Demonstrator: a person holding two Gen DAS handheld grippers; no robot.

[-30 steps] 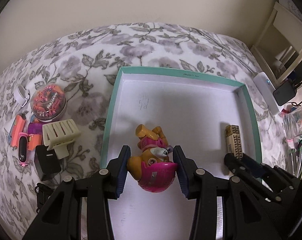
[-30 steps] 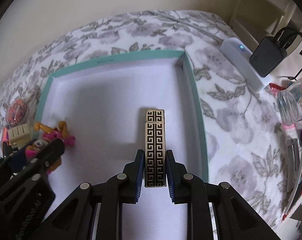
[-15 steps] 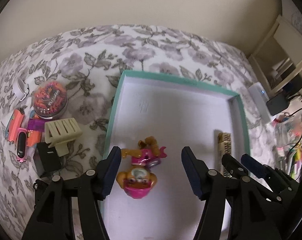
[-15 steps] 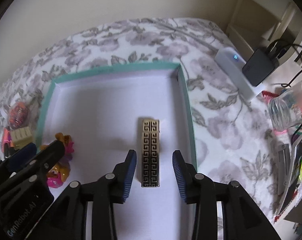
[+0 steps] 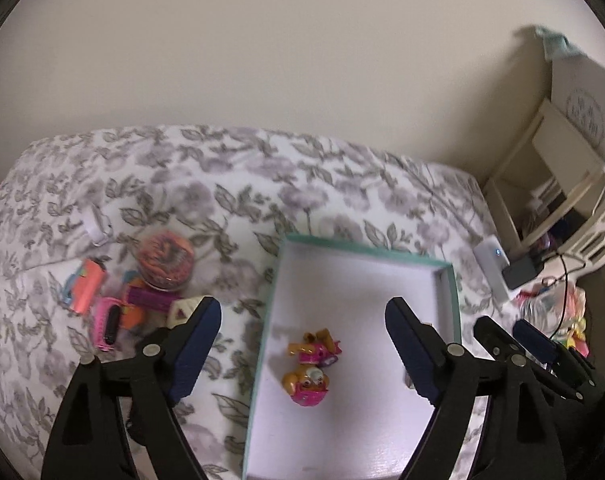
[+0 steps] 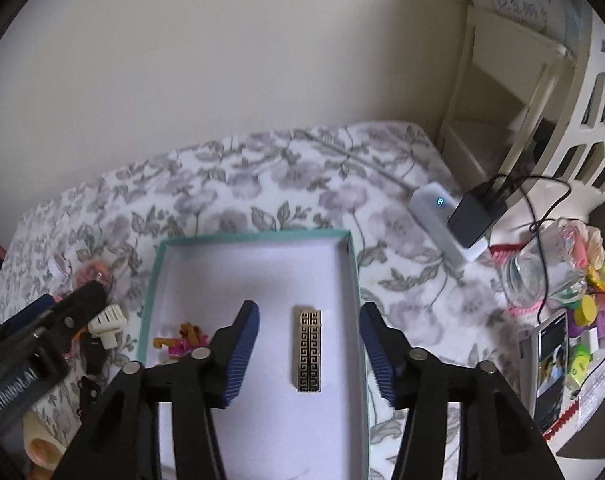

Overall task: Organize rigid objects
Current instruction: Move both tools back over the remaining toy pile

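Both hand-held grippers, left (image 5: pixel 298 344) and right (image 6: pixel 308 350), have just been opening, released; the stiff, slick patterned bar (image 6: pixel 309 350) suits a grip across its long sides

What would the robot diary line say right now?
left tongs: just opened, empty | right tongs: just opened, empty | puppy toy, gold lighter: in teal box
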